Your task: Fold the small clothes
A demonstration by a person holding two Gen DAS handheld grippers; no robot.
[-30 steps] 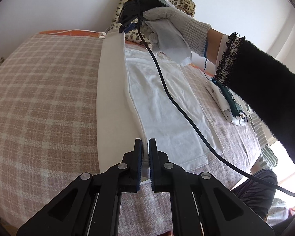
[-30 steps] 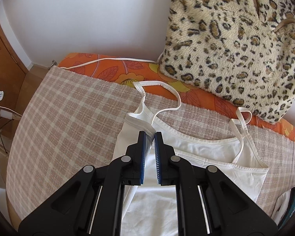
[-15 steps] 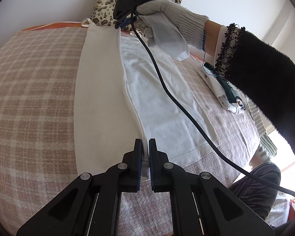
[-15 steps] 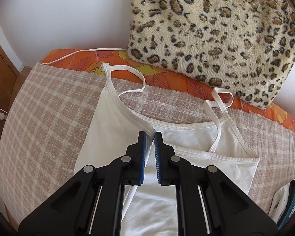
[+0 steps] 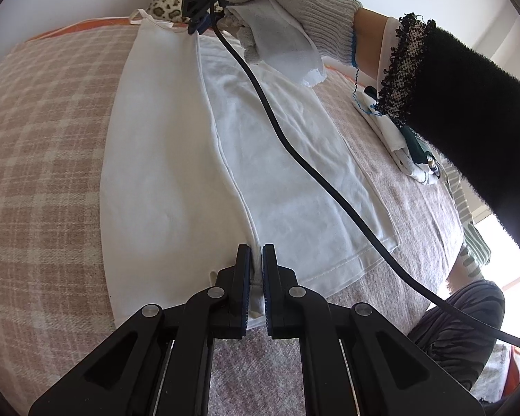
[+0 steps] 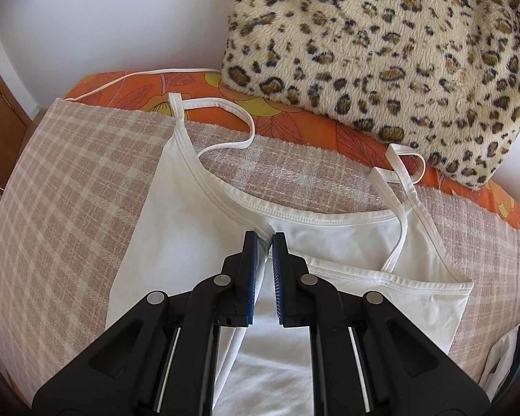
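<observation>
A white strappy camisole [image 5: 170,145] lies on the pink plaid blanket [image 5: 45,131], its left side folded over toward the middle. My left gripper [image 5: 256,260] is shut on the folded edge at the hem. My right gripper [image 6: 265,242] is shut on the folded edge at the neckline; the camisole [image 6: 197,235] spreads below it with both thin straps [image 6: 225,118] lying toward the pillow. In the left wrist view the right gripper [image 5: 199,26] shows at the far end of the fold, held by a gloved hand [image 5: 287,7].
A leopard-print pillow [image 6: 381,34] lies at the head on an orange floral sheet [image 6: 294,118]. A black cable [image 5: 294,145] trails across the camisole. A small folded bundle of clothes [image 5: 409,152] lies on the right of the blanket.
Both grippers have carried the folded edge to the right, widening the folded-over panel. The left strap has moved up onto the orange sheet and the fold lies flatter.
</observation>
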